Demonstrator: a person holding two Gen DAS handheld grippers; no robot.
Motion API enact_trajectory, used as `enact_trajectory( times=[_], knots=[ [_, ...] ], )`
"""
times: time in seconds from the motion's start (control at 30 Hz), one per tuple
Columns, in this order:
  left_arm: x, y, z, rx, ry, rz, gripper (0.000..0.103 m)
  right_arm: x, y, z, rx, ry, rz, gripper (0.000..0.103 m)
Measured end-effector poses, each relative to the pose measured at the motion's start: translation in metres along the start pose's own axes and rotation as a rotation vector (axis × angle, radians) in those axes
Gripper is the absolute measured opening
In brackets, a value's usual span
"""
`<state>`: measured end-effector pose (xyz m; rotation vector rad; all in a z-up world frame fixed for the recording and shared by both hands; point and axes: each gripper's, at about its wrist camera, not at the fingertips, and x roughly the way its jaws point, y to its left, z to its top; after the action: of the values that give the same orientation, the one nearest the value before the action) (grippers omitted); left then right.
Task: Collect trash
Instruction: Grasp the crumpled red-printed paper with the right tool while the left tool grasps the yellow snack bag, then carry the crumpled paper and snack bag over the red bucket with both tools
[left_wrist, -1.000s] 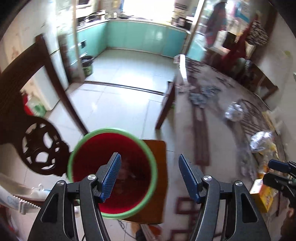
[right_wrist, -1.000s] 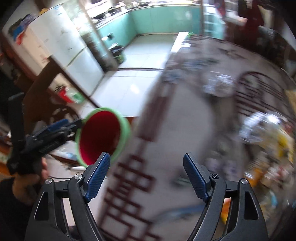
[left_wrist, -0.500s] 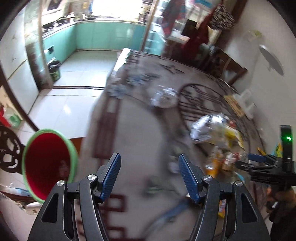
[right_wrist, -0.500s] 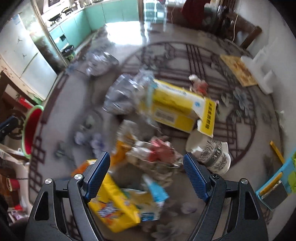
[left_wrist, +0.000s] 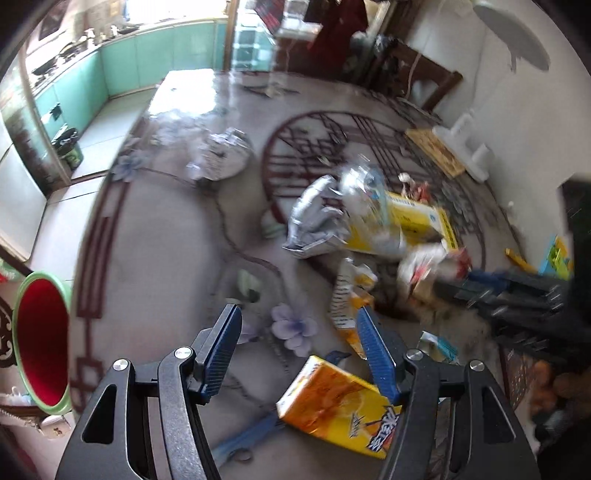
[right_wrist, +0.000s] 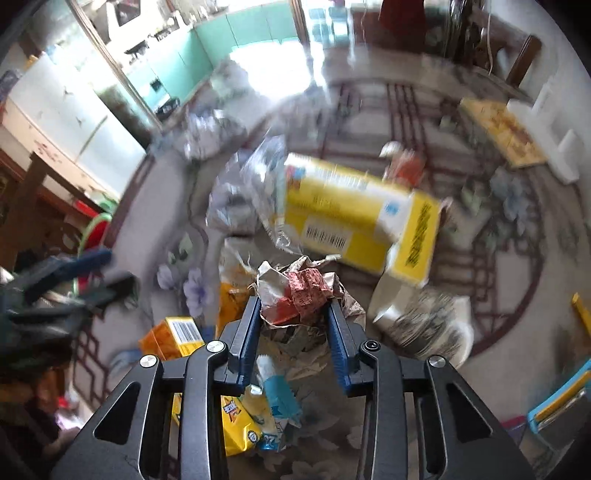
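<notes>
Trash lies piled on a patterned table (left_wrist: 155, 258). My right gripper (right_wrist: 293, 301) points down into the pile; its jaws are closing, and both blue pads press on a crumpled red-and-white wrapper (right_wrist: 301, 291). My left gripper (left_wrist: 298, 315) hangs open above the table with nothing between its fingers; an orange juice carton (left_wrist: 332, 402) lies just below its right finger. A red bucket with a green rim (left_wrist: 40, 339) stands off the table's left edge.
A long yellow box (right_wrist: 354, 214), a silver foil bag (left_wrist: 317, 218), a yellow snack bag (right_wrist: 236, 424) and a patterned white cup (right_wrist: 417, 317) surround the wrapper. More crumpled foil (left_wrist: 221, 155) lies farther back. A tiled kitchen floor lies beyond the table.
Both grippers swung from the bucket side over to the trash pile. The right jaws narrowed from wide open onto the crumpled wrapper. The left jaws kept their width.
</notes>
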<state>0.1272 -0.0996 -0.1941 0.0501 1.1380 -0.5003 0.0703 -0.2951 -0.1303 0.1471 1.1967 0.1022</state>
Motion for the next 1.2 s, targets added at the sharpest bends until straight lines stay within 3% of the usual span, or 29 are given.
enact_trajectory(
  times=[0.23, 0.53, 0.57, 0.6, 0.63, 0.87, 1.2],
  knots=[
    [0.049, -0.031, 0.007, 0.065, 0.1, -0.017, 0.064, -0.038, -0.003, 0.012, -0.015, -0.134, -0.042, 0.033],
    [0.08, -0.049, 0.007, 0.098, 0.158, -0.025, 0.063, -0.04, -0.012, 0.012, 0.021, -0.132, -0.013, 0.033],
    [0.08, -0.049, 0.005, 0.098, 0.159, -0.028, 0.051, -0.041, -0.011, 0.011, 0.024, -0.132, -0.012, 0.033],
    [0.082, -0.049, 0.004, 0.101, 0.164, -0.029, 0.027, -0.041, -0.011, 0.011, 0.025, -0.134, -0.011, 0.033],
    [0.083, -0.049, 0.003, 0.104, 0.172, -0.03, 0.026, -0.042, -0.01, 0.011, 0.026, -0.135, -0.009, 0.033],
    [0.044, -0.037, 0.0, 0.08, 0.074, -0.057, 0.024, -0.051, 0.007, 0.014, 0.016, -0.162, -0.016, 0.033],
    [-0.036, -0.005, 0.01, 0.017, -0.112, -0.025, 0.023, -0.055, 0.037, 0.02, -0.028, -0.188, -0.001, 0.033]
  ],
)
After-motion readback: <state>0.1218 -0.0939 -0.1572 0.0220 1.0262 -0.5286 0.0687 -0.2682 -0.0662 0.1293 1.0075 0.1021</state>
